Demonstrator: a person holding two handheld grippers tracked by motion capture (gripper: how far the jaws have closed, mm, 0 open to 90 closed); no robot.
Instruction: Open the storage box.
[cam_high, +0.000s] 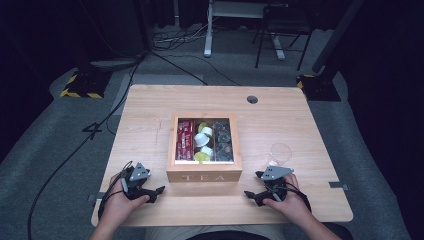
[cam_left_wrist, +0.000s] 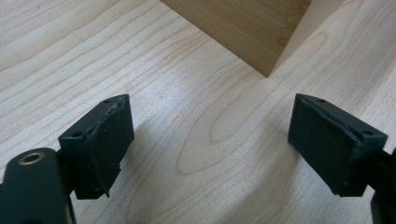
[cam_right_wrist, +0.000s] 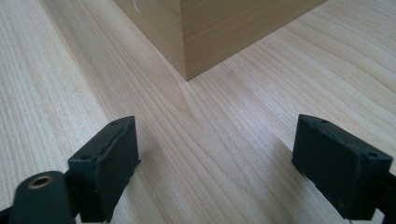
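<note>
A wooden box (cam_high: 204, 176) lettered TEA stands open at the table's middle, its compartments holding red packets (cam_high: 184, 140), white and green capsules (cam_high: 204, 141) and dark sachets (cam_high: 223, 141). My left gripper (cam_high: 156, 194) rests on the table left of the box's front, open, with nothing between its jaws (cam_left_wrist: 210, 140); a corner of the box (cam_left_wrist: 252, 32) lies ahead of it. My right gripper (cam_high: 251, 196) rests right of the box's front, likewise open and empty (cam_right_wrist: 215, 163), facing another box corner (cam_right_wrist: 205, 32).
A clear glass (cam_high: 280, 153) stands right of the box, just beyond my right hand. The wooden table (cam_high: 150, 105) has a cable hole (cam_high: 252, 99) at its far edge. Cables, a chair and stand bases sit on the floor beyond.
</note>
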